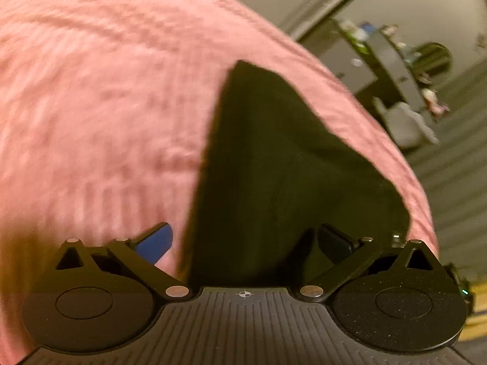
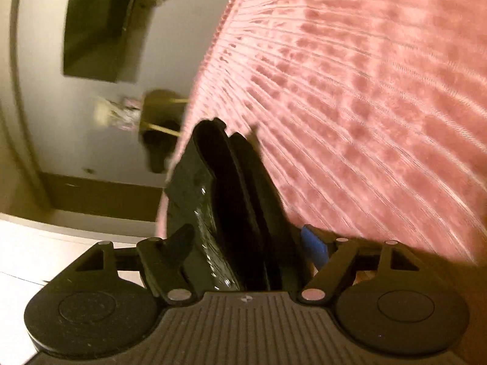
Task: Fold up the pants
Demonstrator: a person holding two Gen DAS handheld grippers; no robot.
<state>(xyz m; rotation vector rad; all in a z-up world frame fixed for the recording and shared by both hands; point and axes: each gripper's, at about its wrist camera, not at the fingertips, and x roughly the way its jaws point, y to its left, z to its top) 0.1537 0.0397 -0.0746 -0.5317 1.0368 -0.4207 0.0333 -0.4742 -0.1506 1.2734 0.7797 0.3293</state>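
The black pants [image 1: 274, 164] lie on a pink ribbed bedspread [image 1: 91, 91] and run up between the fingers of my left gripper [image 1: 243, 240]. Its jaws stand wide apart, with the cloth passing between them; I cannot tell whether they press on it. In the right wrist view, folded layers of the black pants [image 2: 231, 213] are bunched between the fingers of my right gripper [image 2: 248, 240], which is closed on them. The pink bedspread [image 2: 365, 91] fills the right side of that view.
The bed's edge runs along the right of the left wrist view, with a striped floor [image 1: 450, 164] and a dark shelf of small items [image 1: 392, 60] beyond. In the right wrist view a pale wall, a dark panel [image 2: 97, 30] and a light surface [image 2: 45, 243] lie left.
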